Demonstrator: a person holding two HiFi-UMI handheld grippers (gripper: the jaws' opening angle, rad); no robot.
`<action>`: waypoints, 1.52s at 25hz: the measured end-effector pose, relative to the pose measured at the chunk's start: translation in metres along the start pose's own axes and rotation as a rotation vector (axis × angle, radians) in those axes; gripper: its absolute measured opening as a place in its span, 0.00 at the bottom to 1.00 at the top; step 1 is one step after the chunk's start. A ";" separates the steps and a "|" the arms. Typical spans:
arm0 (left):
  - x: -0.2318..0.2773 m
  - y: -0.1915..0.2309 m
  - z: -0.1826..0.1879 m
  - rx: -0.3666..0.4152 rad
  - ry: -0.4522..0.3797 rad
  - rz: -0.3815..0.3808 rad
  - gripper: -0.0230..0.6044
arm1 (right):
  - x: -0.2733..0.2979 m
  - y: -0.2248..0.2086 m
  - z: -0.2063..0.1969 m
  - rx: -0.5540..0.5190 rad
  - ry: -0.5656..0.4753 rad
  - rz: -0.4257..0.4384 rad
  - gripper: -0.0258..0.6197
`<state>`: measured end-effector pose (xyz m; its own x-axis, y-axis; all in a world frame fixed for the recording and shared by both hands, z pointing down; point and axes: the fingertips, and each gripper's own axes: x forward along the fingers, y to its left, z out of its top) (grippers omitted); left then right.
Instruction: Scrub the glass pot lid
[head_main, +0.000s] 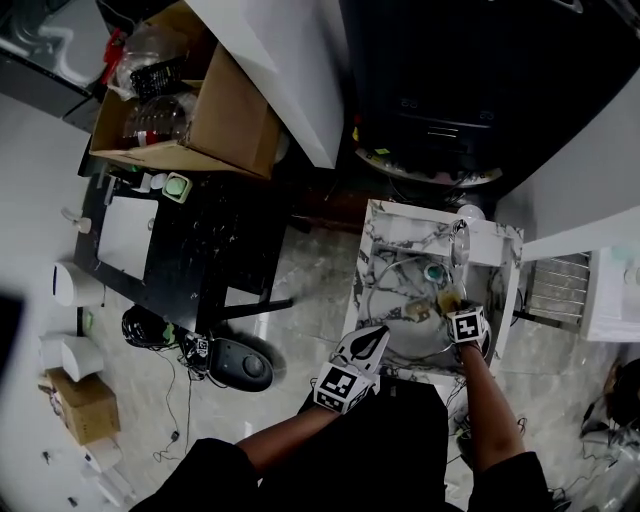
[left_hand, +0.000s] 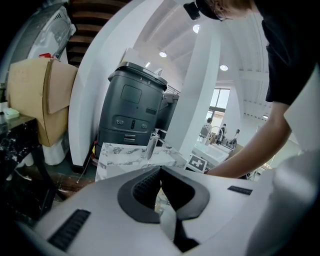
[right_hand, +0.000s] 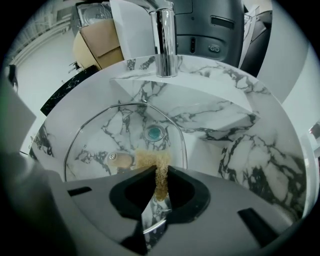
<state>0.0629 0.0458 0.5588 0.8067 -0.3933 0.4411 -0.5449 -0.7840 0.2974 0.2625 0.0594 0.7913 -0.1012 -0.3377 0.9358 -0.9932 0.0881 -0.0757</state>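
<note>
The glass pot lid lies in the marbled sink, metal rim all round, its knob facing up. My right gripper is shut on a tan scrub pad that rests on the lid beside the knob. From the head view the lid fills the basin's near half, with the right gripper over it. My left gripper hovers at the sink's near left corner. Its jaw tips meet with nothing between them.
A chrome faucet stands at the sink's back edge, above a teal drain. A dark bin stands behind the sink. A black table with a cardboard box stands to the left. Cables and a black device lie on the floor.
</note>
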 end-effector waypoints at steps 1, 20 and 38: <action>0.001 -0.001 0.001 0.009 -0.002 -0.004 0.06 | -0.001 0.001 -0.002 -0.003 0.004 0.000 0.14; -0.007 0.010 0.010 0.009 -0.032 -0.056 0.06 | -0.014 0.036 -0.036 -0.090 0.126 0.054 0.14; -0.030 0.033 0.020 0.014 -0.098 -0.063 0.06 | -0.009 0.078 -0.041 -0.072 0.171 0.085 0.14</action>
<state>0.0249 0.0219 0.5386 0.8580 -0.3876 0.3372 -0.4898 -0.8150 0.3096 0.1886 0.1079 0.7912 -0.1669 -0.1627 0.9725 -0.9744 0.1779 -0.1375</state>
